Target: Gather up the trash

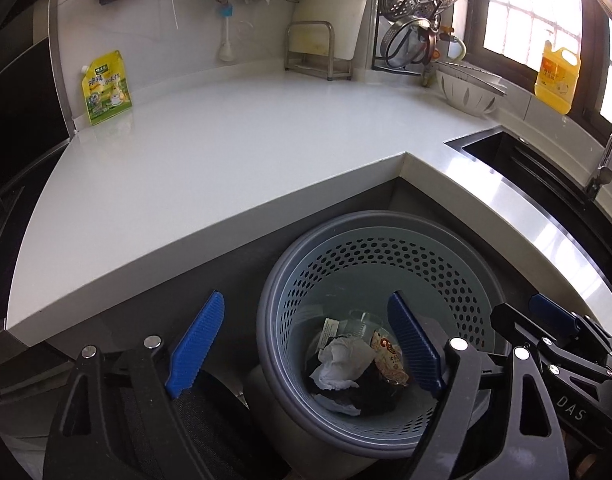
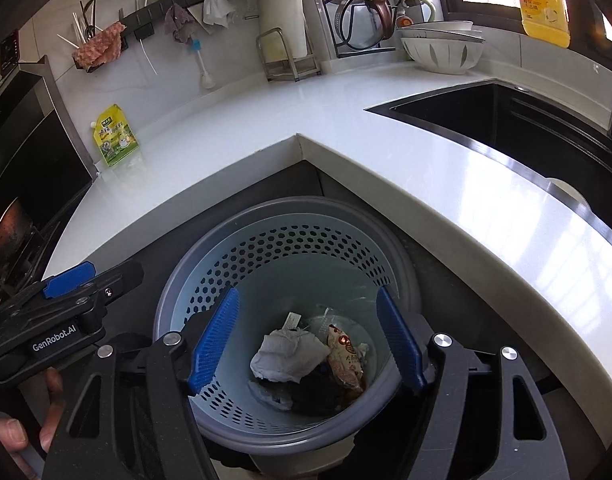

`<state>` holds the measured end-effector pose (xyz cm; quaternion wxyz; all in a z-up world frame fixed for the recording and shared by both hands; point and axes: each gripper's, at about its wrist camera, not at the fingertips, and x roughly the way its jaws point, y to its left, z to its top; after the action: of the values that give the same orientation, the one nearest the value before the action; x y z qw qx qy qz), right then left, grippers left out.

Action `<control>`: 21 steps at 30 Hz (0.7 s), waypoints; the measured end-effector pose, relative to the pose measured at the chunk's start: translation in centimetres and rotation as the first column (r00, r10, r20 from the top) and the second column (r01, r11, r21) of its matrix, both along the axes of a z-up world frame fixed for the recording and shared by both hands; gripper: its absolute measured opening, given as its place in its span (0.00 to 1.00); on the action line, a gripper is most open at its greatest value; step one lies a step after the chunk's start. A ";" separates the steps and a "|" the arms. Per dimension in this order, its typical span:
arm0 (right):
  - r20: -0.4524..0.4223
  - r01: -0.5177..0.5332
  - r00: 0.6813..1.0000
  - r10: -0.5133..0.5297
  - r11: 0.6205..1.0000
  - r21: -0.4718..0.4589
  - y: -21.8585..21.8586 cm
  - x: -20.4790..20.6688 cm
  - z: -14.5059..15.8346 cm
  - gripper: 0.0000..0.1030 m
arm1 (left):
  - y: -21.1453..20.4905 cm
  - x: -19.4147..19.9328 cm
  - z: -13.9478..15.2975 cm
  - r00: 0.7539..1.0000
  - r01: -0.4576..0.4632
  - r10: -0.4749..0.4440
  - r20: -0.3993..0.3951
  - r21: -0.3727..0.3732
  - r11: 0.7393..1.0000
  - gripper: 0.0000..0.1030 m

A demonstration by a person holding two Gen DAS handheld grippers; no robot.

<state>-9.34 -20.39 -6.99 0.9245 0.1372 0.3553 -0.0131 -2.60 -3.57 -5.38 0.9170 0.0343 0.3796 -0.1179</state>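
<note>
Two grippers [image 2: 306, 340] gaping over one bin [image 2: 290, 216]; one tissue [image 2: 286, 356], one wrapper [image 2: 344, 356].

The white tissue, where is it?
In both views the white tissue lies at the bottom of the grey bin, left of a snack wrapper.

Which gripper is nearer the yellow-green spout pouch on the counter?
Left. The left gripper hangs over the perforated grey bin's pouch-side edge; the right gripper hangs over the bin's middle, farther from the yellow-green spout pouch.
</note>
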 end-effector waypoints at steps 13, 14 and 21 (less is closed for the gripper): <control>0.043 -0.032 0.999 0.031 0.999 0.034 -0.1 -1.0 0.6 0.69 | 0.7 -1.4 0.9 0.998 -0.056 0.054 0.037 0.041 0.998 0.87; 0.048 -0.035 0.998 0.034 0.999 0.037 -0.2 -1.1 0.7 0.69 | 0.7 -1.5 0.9 0.998 -0.060 0.058 0.038 0.045 0.997 0.87; 0.070 -0.055 0.996 0.052 0.998 0.043 -0.4 -1.6 1.0 0.69 | 0.6 -2.3 1.2 0.996 -0.082 0.079 0.049 0.064 0.995 0.91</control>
<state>-10.92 -20.75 -5.96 0.9329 0.1489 0.3271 0.0244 -4.93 -2.98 -4.18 0.9279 0.0520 0.3628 -0.0675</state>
